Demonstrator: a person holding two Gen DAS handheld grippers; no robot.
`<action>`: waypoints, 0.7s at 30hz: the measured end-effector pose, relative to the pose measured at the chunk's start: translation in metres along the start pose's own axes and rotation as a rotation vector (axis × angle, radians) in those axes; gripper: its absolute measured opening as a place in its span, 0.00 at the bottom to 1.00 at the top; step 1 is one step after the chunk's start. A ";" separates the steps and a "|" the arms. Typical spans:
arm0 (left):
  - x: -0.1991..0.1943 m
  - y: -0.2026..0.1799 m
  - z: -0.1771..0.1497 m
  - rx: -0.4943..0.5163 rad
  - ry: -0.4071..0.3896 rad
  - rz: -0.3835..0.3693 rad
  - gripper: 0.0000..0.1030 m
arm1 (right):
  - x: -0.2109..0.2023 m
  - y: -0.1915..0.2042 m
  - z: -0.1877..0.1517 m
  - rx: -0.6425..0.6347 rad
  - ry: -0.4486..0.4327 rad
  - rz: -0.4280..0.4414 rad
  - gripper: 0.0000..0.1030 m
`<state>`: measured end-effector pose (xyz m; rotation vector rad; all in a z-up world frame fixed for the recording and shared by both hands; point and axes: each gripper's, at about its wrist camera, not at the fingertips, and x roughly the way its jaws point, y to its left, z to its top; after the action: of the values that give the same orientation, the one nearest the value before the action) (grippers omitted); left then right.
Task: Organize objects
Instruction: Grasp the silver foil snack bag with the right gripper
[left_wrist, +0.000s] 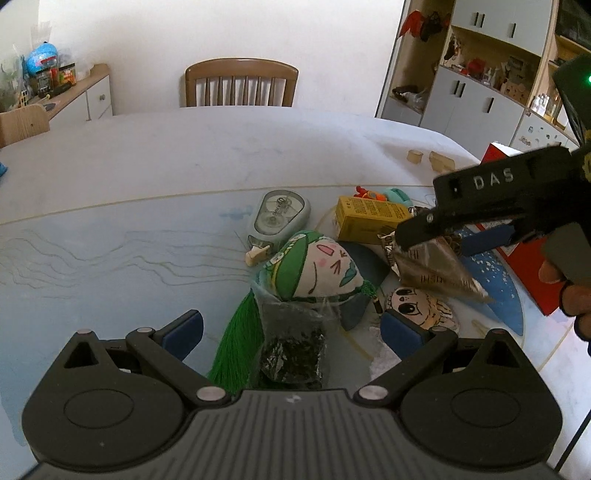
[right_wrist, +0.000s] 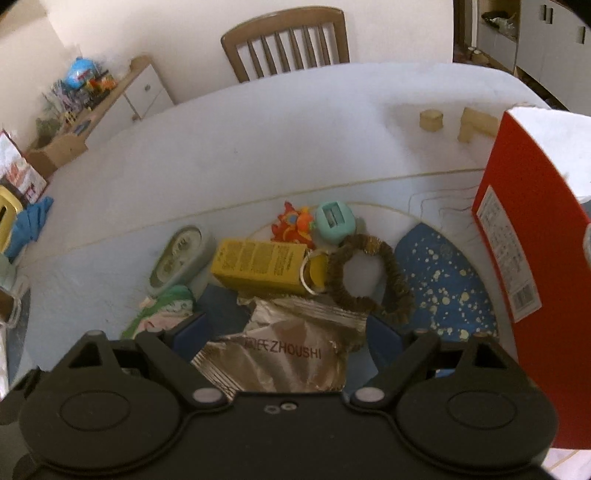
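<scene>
The right gripper (right_wrist: 284, 332) pinched a silver foil packet (right_wrist: 273, 354) above the cluttered table (left_wrist: 147, 166), while the left gripper (left_wrist: 291, 328) hung with fingers spread around a clear bag (left_wrist: 291, 332).

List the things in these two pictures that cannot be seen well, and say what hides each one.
- Owl-face sachet: left wrist view, partly behind the left gripper's finger.
- Silver foil packet: right wrist view, lower end covered by the right gripper body; a grip cannot be confirmed.
- Red box: cut off by the right edge.
- Yellow box: print too small to read.
</scene>
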<state>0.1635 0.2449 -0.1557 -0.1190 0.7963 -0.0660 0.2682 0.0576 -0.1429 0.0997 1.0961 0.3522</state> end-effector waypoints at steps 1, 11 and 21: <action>0.000 0.000 0.000 -0.002 0.000 -0.001 0.99 | 0.001 0.000 -0.002 0.000 0.007 -0.002 0.88; -0.001 0.005 0.000 -0.043 0.019 -0.036 0.71 | 0.004 -0.010 -0.014 0.047 0.085 0.030 0.77; -0.003 0.000 0.001 -0.016 0.034 0.001 0.41 | -0.010 -0.015 -0.020 0.056 0.068 0.064 0.48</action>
<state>0.1621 0.2457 -0.1525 -0.1325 0.8314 -0.0606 0.2502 0.0383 -0.1476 0.1739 1.1717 0.3851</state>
